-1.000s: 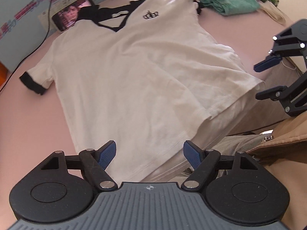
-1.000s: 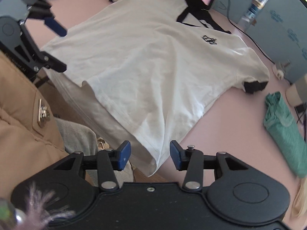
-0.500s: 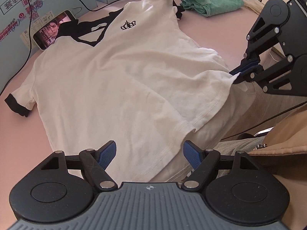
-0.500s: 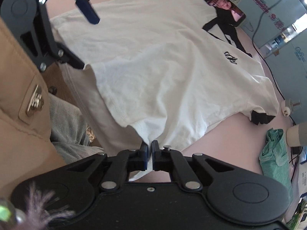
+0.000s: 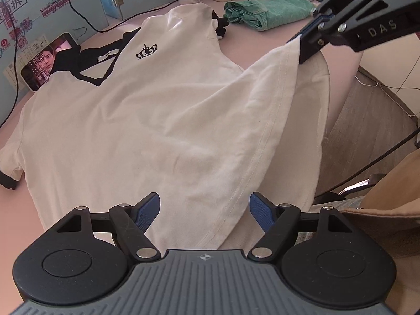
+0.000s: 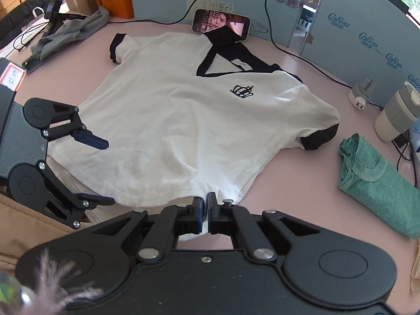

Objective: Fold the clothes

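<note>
A white T-shirt with black collar, black sleeve cuffs and a small crown logo lies face up on the pink table, collar at the far side. My right gripper is shut on the shirt's bottom hem corner and holds it lifted off the table; in the left wrist view that gripper pinches the raised corner at upper right. My left gripper is open, its blue pads either side of the hem near the table's front edge, holding nothing. From the right wrist view the left gripper stands open at the left.
A phone leans against the back partition behind the collar. A folded green garment lies at the right, with a cup and a plug adapter behind it. A grey garment is at the far left. A person's tan clothing is near.
The right gripper closed on the shirt's bottom corner and raised it up and forward over the shirt. The left gripper stayed open over the hem.
</note>
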Demonstrator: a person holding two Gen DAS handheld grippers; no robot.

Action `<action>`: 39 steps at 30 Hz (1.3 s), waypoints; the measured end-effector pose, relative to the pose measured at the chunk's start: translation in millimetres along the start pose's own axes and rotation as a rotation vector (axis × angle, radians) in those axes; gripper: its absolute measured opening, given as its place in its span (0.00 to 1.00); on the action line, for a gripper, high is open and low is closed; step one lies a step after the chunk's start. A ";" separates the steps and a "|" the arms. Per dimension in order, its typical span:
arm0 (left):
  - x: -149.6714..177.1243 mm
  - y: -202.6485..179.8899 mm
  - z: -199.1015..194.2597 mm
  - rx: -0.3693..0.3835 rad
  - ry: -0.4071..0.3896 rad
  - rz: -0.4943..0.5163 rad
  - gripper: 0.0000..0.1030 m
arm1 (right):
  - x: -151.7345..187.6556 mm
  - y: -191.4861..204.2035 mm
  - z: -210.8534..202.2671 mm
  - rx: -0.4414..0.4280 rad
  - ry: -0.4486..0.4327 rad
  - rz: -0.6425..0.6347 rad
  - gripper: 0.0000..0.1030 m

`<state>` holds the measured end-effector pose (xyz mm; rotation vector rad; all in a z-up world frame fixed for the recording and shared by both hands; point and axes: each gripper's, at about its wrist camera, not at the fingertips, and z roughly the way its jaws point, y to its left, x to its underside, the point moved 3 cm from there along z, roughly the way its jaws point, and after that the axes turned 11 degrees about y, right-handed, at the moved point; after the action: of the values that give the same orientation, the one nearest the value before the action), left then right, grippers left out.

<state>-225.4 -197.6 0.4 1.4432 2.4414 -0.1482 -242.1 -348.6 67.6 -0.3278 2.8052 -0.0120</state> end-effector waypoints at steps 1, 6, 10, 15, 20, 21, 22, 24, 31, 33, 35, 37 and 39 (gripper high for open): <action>0.4 -0.7 0.3 -0.001 0.000 0.006 0.71 | -0.2 -1.4 -2.6 -0.003 -0.010 0.012 0.03; 2.0 -0.3 0.1 -0.012 -0.004 0.020 0.70 | -0.3 -6.6 -14.4 -0.020 -0.048 0.062 0.03; 6.9 -0.6 1.7 -0.076 0.012 0.050 0.70 | 1.0 -4.0 -18.5 -0.028 -0.056 0.063 0.03; 27.8 26.3 -8.1 -0.124 0.042 -0.065 0.08 | 8.8 -0.1 -18.9 -0.060 -0.035 0.075 0.03; 47.5 61.0 -31.7 -0.186 0.033 -0.207 0.07 | 21.0 3.3 -8.6 -0.092 0.022 0.094 0.03; 50.8 65.5 -36.3 -0.199 0.033 -0.224 0.08 | 23.7 3.6 -4.8 -0.093 0.037 0.095 0.03; 54.0 68.3 -39.8 -0.210 0.036 -0.234 0.08 | 26.6 3.3 -0.6 -0.095 0.054 0.099 0.03; 59.0 70.5 -44.9 -0.210 0.042 -0.241 0.08 | 31.5 2.4 7.2 -0.105 0.095 0.098 0.03; 68.1 60.6 -44.8 -0.165 0.062 -0.246 0.09 | 43.0 16.8 22.2 -0.129 0.164 0.017 0.09; 69.4 55.7 -40.0 -0.140 0.070 -0.258 0.21 | 46.1 27.0 26.8 -0.121 0.174 -0.038 0.10; 70.6 49.2 -37.4 -0.120 0.071 -0.257 0.39 | 49.1 37.3 31.5 -0.113 0.183 -0.093 0.23; 71.6 43.5 -35.9 -0.127 0.072 -0.249 0.42 | 52.0 47.1 35.8 -0.103 0.190 -0.147 0.42; 73.2 41.2 -34.0 -0.136 0.079 -0.246 0.42 | 54.2 53.8 38.6 -0.077 0.181 -0.196 0.45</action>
<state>-229.5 -107.9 12.8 1.1092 2.6300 0.0226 -292.2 -307.4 11.8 -0.6501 2.9441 0.0226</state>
